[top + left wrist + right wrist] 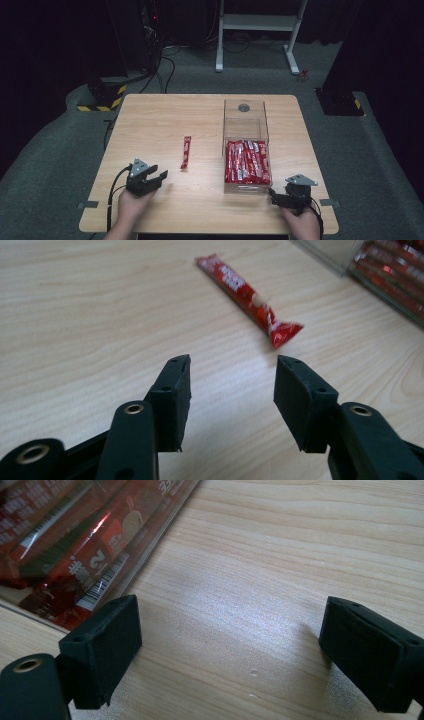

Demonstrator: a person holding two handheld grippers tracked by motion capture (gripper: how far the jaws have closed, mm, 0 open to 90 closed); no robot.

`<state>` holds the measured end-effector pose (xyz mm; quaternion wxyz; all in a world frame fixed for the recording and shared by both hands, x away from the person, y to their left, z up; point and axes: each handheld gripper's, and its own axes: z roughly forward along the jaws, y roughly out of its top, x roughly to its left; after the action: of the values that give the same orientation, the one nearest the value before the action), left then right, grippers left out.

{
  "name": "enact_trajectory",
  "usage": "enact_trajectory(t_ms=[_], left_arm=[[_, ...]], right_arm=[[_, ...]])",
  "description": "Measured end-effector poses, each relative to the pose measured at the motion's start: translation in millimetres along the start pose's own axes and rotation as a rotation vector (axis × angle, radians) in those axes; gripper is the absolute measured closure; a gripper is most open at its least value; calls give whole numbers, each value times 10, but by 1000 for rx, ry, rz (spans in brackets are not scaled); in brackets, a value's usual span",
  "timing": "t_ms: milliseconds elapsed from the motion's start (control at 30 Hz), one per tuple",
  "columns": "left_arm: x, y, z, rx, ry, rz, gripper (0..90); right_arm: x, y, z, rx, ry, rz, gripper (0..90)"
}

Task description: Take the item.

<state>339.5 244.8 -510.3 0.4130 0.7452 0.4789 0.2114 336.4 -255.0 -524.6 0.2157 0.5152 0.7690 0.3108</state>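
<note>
A single red snack packet [186,152] lies flat on the wooden table [150,125], left of a clear plastic box [243,120] that holds several red packets [247,161] in its near half. My left gripper [159,172] rests near the table's front left, a short way from the lone packet. In the left gripper view its jaws [234,362] stand open over bare wood, and the packet [247,295] lies ahead of them, untouched. My right gripper [274,195] sits at the box's near right corner. It is open [230,602], with the boxed packets [75,545] to its left.
The far half of the clear box [395,275] holds no packets and shows a round grey spot [244,107]. Behind the table a white desk frame [257,22] stands on grey carpet, with cables and a yellow-black striped base [102,97] at the left.
</note>
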Motion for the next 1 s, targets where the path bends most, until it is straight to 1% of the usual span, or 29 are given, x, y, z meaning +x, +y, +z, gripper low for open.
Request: enact_trajectory(t_ms=[33, 133, 267, 333, 400, 433, 467, 533, 600, 767, 1000], left_arm=[[6, -33, -10, 15, 6, 11, 485], [26, -109, -55, 40, 7, 10, 474], [72, -205, -144, 72, 23, 31, 444], [95, -258, -177, 87, 25, 32, 426], [116, -318, -190, 112, 14, 35, 393], [114, -341, -208, 108, 8, 37, 359], [108, -353, -224, 113, 11, 49, 327], [86, -381, -246, 121, 30, 77, 288], [75, -391, -251, 124, 38, 78, 247], [71, -385, -239, 124, 44, 73, 237], [74, -387, -241, 123, 43, 75, 239]], right_arm=[[0, 0, 0, 0, 0, 0, 98], [0, 0, 0, 0, 0, 0, 98], [0, 0, 0, 0, 0, 0, 98], [0, 0, 0, 0, 0, 0, 98], [0, 0, 0, 0, 0, 0, 98], [0, 0, 0, 0, 0, 0, 98], [1, -1, 0, 0, 0, 0, 98], [2, -1, -1, 1, 0, 2, 98], [2, -1, -1, 1, 0, 2, 98], [1, -1, -1, 0, 1, 0, 98], [2, -1, -2, 2, 4, -1, 92]])
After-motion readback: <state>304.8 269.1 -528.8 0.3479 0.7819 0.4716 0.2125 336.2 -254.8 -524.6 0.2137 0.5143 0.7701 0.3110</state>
